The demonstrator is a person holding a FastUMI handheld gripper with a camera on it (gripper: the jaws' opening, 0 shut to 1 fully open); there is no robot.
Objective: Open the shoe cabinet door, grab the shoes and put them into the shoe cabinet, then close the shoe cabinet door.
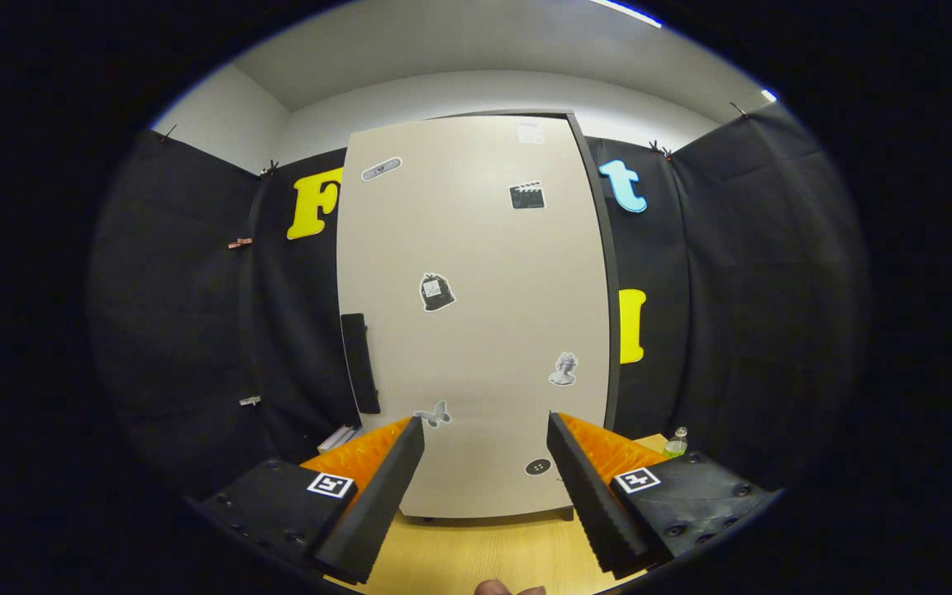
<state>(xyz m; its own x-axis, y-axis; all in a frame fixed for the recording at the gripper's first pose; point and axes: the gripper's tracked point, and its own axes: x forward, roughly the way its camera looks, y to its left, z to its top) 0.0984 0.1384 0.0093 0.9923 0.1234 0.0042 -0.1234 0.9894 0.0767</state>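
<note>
**Gripper facing the closed shoe cabinet door, fingers spread and empty**

The gripper [484, 496] is pointing straight ahead at the shoe cabinet [476, 314], sitting level, with its two fingers [377, 512] spread wide apart and nothing lying between them. Both fingers are hanging over the wooden floor [484, 554], apart from the cabinet, which is standing just beyond their tips.

The cabinet door [476, 248] is sitting closed, its pale front facing the gripper and filling the space between the fingers and well above them. A dark vertical handle [359, 364] is running along the door's left edge, to the left of and beyond the left finger. Several small stickers [436, 292] are dotting the door, including one just ahead of the left fingertip and another round one near the right finger.

At the very near edge, a sliver of a person's fingertip [497, 588] is showing below the gripper.

To the far right, beside the cabinet's base, a small clear bottle [676, 444] is standing on the floor. To the far left, near the cabinet's lower corner, some flat pale items [340, 438] are lying; what they are cannot be told.
</note>
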